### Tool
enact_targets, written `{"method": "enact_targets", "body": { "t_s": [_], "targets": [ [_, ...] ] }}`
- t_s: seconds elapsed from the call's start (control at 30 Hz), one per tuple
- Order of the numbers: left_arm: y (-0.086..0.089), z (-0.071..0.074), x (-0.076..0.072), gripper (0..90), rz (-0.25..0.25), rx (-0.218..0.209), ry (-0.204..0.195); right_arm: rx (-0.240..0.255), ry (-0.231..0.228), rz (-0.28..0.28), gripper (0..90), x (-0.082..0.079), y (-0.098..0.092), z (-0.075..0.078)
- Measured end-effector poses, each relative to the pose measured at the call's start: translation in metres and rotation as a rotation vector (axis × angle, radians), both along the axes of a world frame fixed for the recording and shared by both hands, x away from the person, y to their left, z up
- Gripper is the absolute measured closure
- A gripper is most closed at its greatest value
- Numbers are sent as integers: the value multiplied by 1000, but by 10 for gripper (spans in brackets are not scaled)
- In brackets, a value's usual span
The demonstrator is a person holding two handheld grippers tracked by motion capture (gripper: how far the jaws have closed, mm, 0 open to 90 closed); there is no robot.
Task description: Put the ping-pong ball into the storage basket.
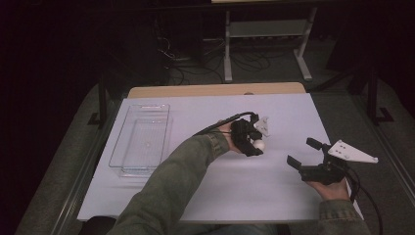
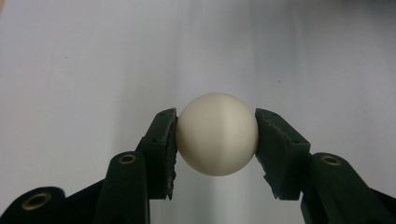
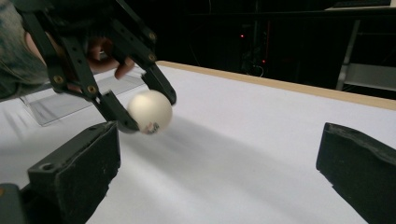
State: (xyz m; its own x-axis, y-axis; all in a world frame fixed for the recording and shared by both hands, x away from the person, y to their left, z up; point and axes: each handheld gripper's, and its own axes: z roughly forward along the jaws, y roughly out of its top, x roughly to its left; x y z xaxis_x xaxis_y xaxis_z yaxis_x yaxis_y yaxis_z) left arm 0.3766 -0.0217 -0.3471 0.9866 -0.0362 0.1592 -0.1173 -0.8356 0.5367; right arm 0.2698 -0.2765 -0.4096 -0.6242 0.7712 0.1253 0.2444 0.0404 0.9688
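Pinched between the left hand-held gripper (image 2: 216, 154), the white ball (image 2: 217, 134) hangs above the table (image 1: 274, 112); right hand-held gripper (image 1: 303, 152) waits spread. Carry step, likely: next, swing over to the clear tray (image 1: 141, 139).

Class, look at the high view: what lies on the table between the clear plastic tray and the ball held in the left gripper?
Only the person's sleeve crosses the stretch between clear tray and ball; the white tabletop there is bare.
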Motion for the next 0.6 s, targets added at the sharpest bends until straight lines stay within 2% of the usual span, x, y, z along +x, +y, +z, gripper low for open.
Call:
{"method": "enact_targets", "body": {
  "t_s": [0.3,0.6],
  "targets": [
    [12,14,-1,509,13,-3,-5,-10,5,20,0,1,5,0],
    [22,30,-2,509,16,-3,-31,-10,3,22,0,1,6,0]
  ]
}}
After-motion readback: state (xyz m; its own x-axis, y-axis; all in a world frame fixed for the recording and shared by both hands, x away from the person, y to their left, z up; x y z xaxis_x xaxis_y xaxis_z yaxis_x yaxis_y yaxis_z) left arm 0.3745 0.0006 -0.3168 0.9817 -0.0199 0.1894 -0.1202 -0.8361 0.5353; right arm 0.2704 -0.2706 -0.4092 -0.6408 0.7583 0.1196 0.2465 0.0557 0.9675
